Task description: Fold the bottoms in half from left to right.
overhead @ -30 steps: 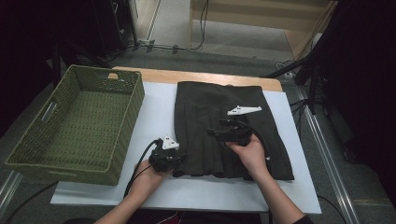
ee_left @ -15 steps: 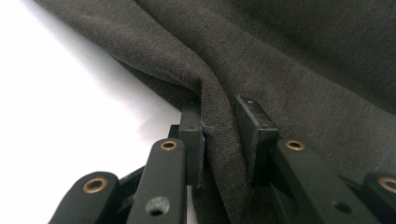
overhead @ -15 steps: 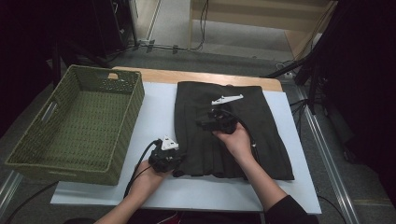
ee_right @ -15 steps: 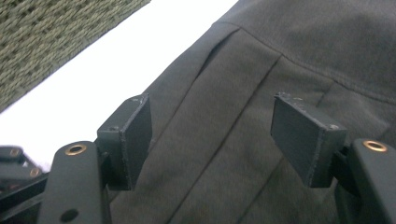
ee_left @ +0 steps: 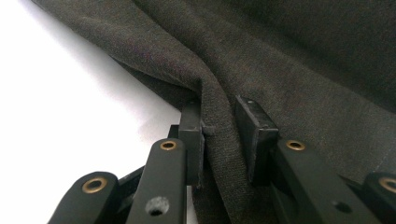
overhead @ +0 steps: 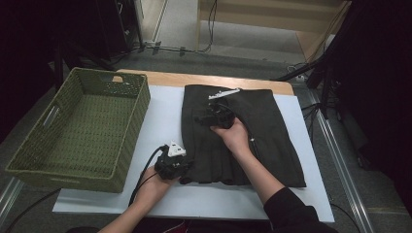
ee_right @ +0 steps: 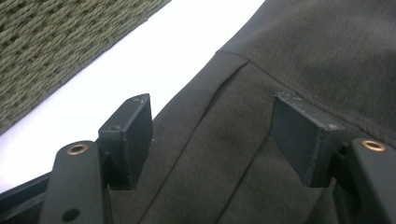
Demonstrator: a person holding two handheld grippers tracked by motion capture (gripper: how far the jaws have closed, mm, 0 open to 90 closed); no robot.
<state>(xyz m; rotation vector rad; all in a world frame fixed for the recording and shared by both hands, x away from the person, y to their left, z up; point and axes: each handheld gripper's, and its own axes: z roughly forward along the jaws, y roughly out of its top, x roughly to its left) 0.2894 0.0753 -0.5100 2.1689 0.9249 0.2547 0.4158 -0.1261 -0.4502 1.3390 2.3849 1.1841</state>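
Observation:
A dark brown garment (overhead: pixel 265 131) lies flat on the white table (overhead: pixel 160 121), its near hem toward the person. My left gripper (overhead: pixel 187 167) is at the garment's near left corner, shut on a raised fold of the cloth (ee_left: pixel 219 140), which bunches between the two jaws. My right gripper (overhead: pixel 204 116) hovers over the garment's left edge near its far end. Its jaws stand wide open above the cloth (ee_right: pixel 210 140), beside a seam or pocket line, with nothing between them.
A green woven basket (overhead: pixel 77 131) stands empty on the left of the table, and its wall (ee_right: pixel 56 46) is close beyond the right gripper. Bare white table lies between basket and garment. Cables run on the floor behind the table.
My right gripper has travelled from the garment's middle up and left toward its far left edge. The left gripper has stayed at the near left corner.

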